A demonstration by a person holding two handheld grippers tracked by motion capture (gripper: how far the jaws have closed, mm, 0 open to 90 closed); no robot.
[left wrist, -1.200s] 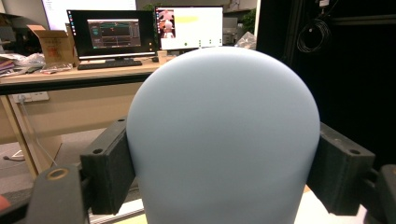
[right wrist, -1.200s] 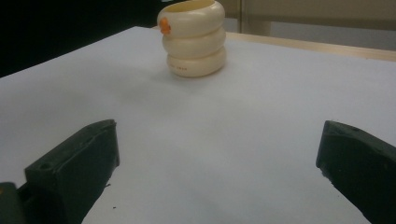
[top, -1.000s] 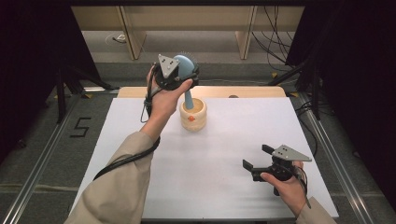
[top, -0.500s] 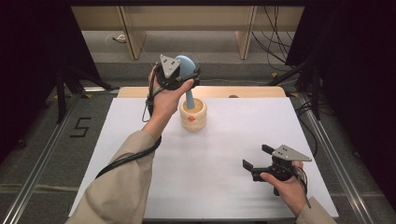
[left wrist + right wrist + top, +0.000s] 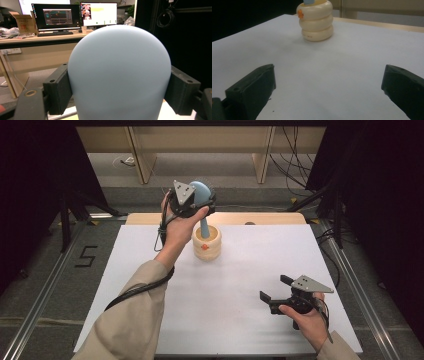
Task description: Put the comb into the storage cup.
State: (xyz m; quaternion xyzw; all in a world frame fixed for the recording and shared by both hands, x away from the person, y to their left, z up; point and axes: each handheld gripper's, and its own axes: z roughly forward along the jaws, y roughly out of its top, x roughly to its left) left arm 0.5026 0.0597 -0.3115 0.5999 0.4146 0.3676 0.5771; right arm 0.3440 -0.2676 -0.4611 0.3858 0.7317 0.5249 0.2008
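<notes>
A cream ribbed cup (image 5: 206,242) with a small orange mark stands at the back middle of the white table (image 5: 240,320). A pale blue pestle-like tool (image 5: 202,207) stands in it, stem down and round head up. My left gripper (image 5: 200,197) is shut on that round blue head (image 5: 120,75), with both black pads (image 5: 58,91) pressing its sides. My right gripper (image 5: 275,289) rests low over the table at the front right, held by a hand, jaws wide open with nothing between them. The cup (image 5: 315,21) shows far ahead in the right gripper view.
A wooden strip (image 5: 260,218) runs along the table's far edge. Beyond it are shelf legs (image 5: 142,160) and cables on the floor. Dark curtains flank both sides. A desk with monitors (image 5: 58,16) stands in the background of the left gripper view.
</notes>
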